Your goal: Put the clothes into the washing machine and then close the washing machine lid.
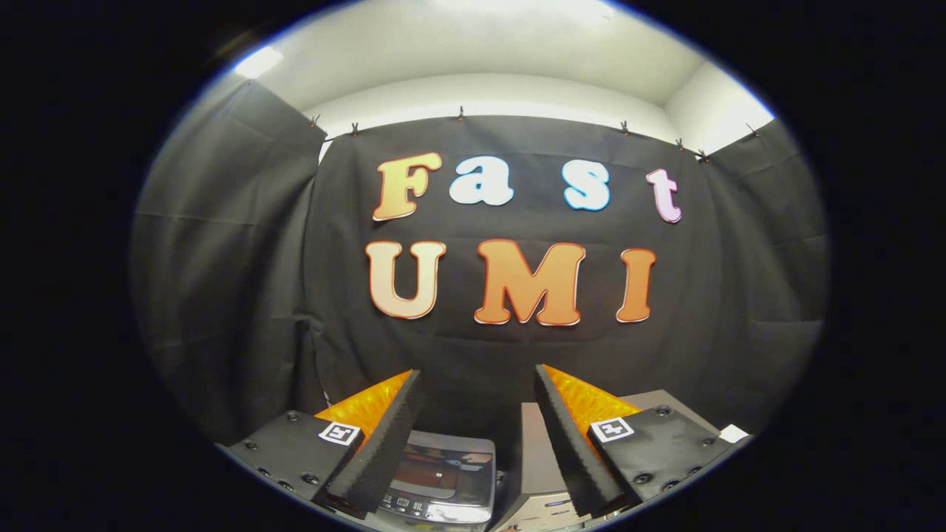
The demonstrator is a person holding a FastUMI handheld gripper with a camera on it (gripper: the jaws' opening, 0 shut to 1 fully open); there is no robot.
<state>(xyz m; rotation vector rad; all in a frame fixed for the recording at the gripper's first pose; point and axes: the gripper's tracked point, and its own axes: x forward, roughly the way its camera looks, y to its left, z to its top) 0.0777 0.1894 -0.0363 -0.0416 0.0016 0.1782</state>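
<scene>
Black cloth wall (222,281) fills most of the scene, hung below a white ceiling (488,52). Low down, a small grey washing machine (443,480) sits between the fingers, lid closed, beside a grey box (536,458). The gripper (479,384) hangs above, jaws wide apart, holding nothing.

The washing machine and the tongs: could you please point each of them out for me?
washing machine (442,473), gripper view, on its dark lid window, between and below the fingers.
tongs (479,391), gripper view, midway between the two fingertips, open and holding nothing.
</scene>
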